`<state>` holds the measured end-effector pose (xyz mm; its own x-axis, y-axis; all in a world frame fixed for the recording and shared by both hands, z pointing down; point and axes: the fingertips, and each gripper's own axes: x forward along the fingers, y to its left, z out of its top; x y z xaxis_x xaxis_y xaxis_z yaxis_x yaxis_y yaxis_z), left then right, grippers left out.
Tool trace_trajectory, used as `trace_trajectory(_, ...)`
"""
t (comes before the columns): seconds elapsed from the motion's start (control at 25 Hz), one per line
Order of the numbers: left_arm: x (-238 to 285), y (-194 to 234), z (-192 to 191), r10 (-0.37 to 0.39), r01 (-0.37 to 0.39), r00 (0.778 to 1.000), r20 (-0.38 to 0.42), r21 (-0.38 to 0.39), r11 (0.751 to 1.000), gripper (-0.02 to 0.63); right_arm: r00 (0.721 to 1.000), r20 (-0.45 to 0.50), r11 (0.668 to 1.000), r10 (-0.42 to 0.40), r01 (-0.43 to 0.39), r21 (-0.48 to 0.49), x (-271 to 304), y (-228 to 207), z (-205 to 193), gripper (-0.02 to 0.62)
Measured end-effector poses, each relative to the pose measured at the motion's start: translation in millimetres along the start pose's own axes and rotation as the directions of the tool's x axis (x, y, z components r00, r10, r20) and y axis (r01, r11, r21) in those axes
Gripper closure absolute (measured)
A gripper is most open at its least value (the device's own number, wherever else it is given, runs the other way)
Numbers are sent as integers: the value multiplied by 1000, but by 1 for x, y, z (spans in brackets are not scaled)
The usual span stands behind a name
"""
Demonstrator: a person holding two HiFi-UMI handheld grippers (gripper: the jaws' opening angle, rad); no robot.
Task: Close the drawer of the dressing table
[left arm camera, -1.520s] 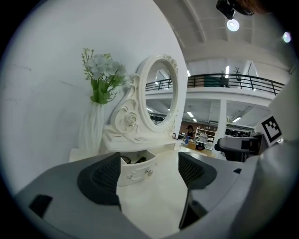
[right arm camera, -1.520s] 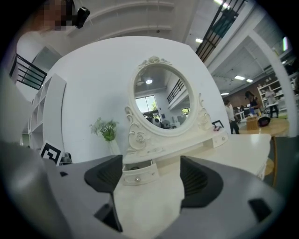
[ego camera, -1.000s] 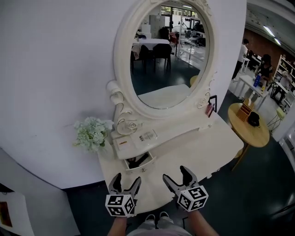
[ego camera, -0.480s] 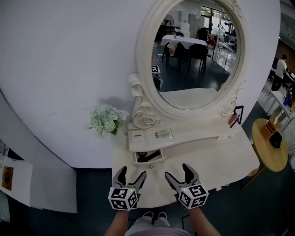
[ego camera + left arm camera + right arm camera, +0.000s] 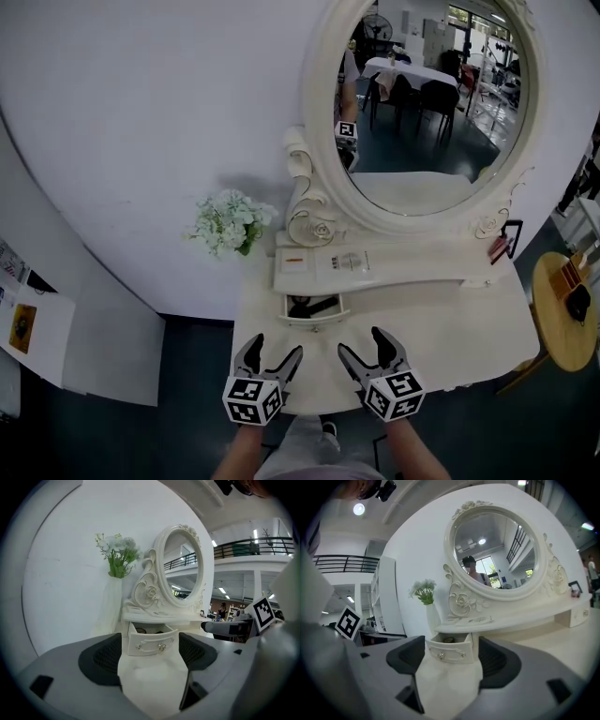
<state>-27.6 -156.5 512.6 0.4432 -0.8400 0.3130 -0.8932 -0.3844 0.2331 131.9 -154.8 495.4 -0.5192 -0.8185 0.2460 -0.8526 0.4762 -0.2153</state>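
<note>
The cream carved dressing table (image 5: 441, 314) now sits squarer ahead than a second ago, so the approach seems underway. Its small white two-knob drawer (image 5: 314, 307) stands pulled out under the shelf's left end, untouched; the left gripper (image 5: 273, 347) is spread and empty, the right gripper (image 5: 363, 341) likewise, its jaws just narrowed slightly

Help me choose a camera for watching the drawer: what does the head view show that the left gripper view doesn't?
Only the head view: the round wooden side table and, from above, the whole top of the dressing table. Only the left gripper view: the knobs on the front of the drawer, and a balcony railing. Both: that open drawer, the flowers and the oval mirror.
</note>
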Motion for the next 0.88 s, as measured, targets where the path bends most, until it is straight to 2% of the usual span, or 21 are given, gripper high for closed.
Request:
trace_trajectory(0.64, 43, 32, -27, 32, -31, 998, -63, 15, 999, 235, 994, -105, 998, -4, -3, -68, 54, -18, -28, 247)
trace_trajectory(0.88, 55, 41, -31, 36, -34, 996, -78, 26, 999, 235, 989, -146, 996, -7, -6, -86, 69, -27, -40, 278)
